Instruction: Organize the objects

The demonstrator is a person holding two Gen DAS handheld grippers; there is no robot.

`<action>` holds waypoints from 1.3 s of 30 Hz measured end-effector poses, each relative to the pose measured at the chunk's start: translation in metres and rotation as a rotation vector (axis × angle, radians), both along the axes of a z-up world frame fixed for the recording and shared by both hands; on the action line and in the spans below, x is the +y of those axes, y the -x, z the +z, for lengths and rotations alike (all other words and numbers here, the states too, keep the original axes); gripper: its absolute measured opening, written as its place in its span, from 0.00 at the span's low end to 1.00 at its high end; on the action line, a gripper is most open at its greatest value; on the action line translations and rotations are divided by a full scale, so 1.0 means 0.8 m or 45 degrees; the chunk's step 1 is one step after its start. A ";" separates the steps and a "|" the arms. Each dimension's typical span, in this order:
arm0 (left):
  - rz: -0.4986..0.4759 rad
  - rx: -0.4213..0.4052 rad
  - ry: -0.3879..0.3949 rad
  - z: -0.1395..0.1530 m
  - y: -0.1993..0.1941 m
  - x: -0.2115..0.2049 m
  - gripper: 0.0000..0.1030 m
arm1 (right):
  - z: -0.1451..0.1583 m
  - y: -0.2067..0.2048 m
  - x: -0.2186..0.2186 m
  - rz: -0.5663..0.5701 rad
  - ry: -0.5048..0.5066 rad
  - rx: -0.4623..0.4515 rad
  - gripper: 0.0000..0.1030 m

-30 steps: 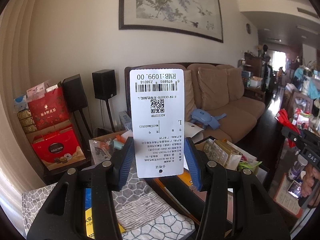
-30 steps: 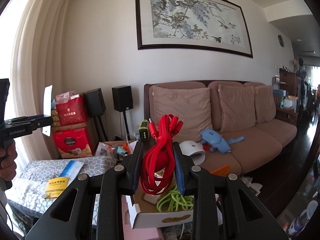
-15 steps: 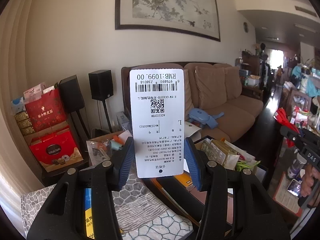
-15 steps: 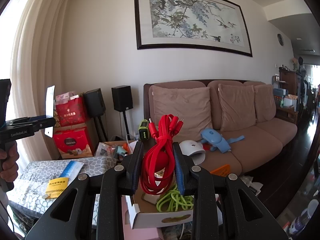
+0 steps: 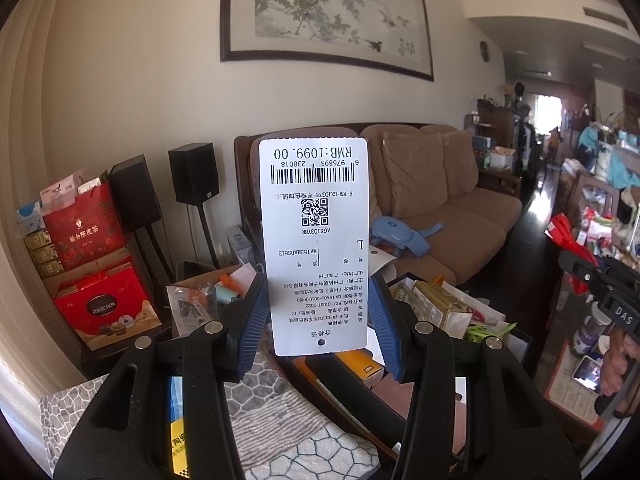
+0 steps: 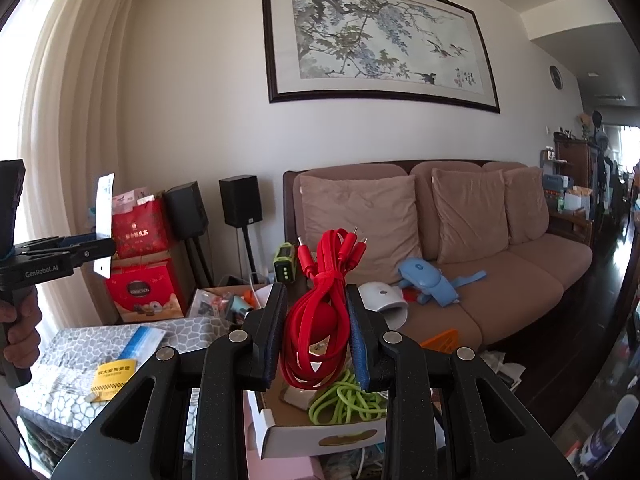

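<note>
Both grippers loaded — tag point(image 5: 318, 246) left, cable point(image 6: 320, 312) right.

Between the matt black plastic fingers point(image 5: 256, 332) stood a smooth white card tag point(image 5: 318, 248). Glossy red rubbery cable point(image 6: 320, 316) sat between ribbed blue pads point(image 6: 358, 344). Beyond, a soft plush sofa point(image 6: 480, 280).

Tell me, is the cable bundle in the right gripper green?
No, the cable bundle clamped in the right gripper is red; a green cable lies in the white box below.
</note>
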State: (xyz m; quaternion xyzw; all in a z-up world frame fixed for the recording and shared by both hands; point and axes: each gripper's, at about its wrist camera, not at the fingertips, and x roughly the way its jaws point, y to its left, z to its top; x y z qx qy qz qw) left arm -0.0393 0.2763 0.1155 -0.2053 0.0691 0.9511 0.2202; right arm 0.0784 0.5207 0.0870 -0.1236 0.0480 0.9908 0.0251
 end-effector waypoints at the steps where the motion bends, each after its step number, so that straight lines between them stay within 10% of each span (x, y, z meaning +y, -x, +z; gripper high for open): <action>1: -0.003 0.000 -0.001 0.000 0.000 0.001 0.45 | 0.000 0.000 0.000 -0.002 0.000 0.000 0.28; 39: -0.150 -0.207 -0.089 -0.033 0.047 0.053 0.45 | -0.030 0.025 0.038 -0.083 0.101 -0.131 0.28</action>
